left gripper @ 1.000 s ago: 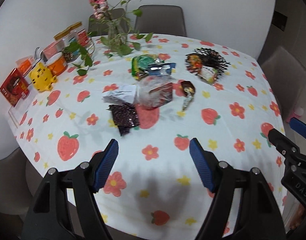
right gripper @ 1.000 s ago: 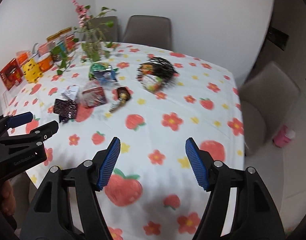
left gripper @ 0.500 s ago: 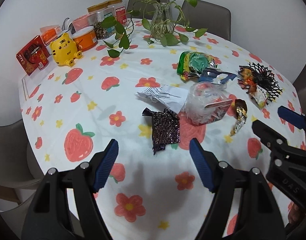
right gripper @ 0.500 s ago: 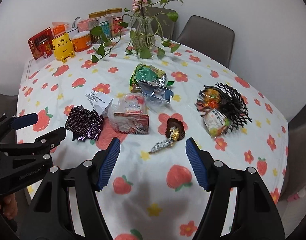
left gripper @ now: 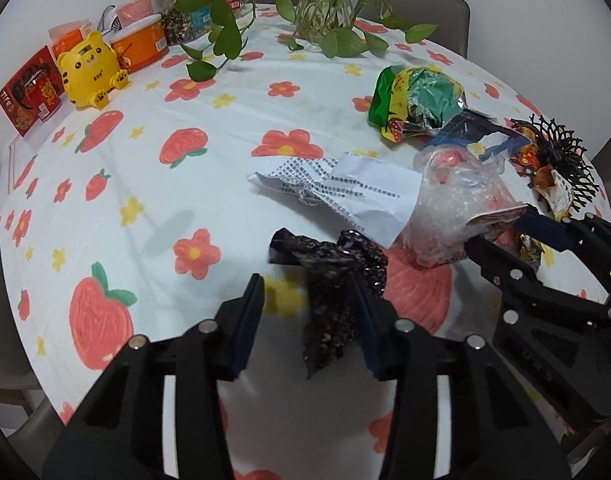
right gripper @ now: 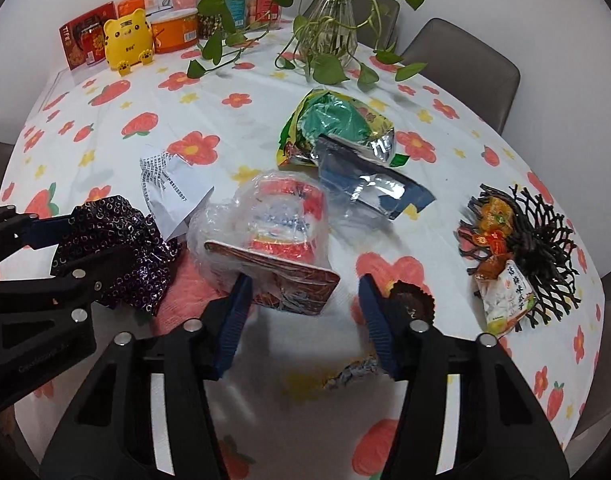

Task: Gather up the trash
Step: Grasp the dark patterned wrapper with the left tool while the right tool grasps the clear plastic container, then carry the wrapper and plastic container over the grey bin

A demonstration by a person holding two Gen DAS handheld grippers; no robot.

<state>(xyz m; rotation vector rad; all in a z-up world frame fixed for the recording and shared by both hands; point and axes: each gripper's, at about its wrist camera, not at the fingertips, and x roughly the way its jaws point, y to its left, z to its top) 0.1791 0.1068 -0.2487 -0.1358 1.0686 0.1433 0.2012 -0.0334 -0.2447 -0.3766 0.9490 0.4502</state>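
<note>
Trash lies on the strawberry tablecloth. My left gripper is open, its jaws on either side of a dark purple patterned wrapper, which also shows in the right wrist view. My right gripper is open, just in front of a clear plastic cup with a red lid. A crumpled printed paper, a green foil bag, a blue foil pouch and a brown cupcake liner with foil lie around it.
A black mesh basket with snack packets stands at the right. A glass vase with trailing leaves, a yellow tiger toy, an orange tub, jars and a red box line the far side. Grey chairs surround the table.
Both grippers have moved forward and down toward the trash. The left jaws now straddle the purple wrapper and have narrowed. The right gripper has come up to the plastic cup.
</note>
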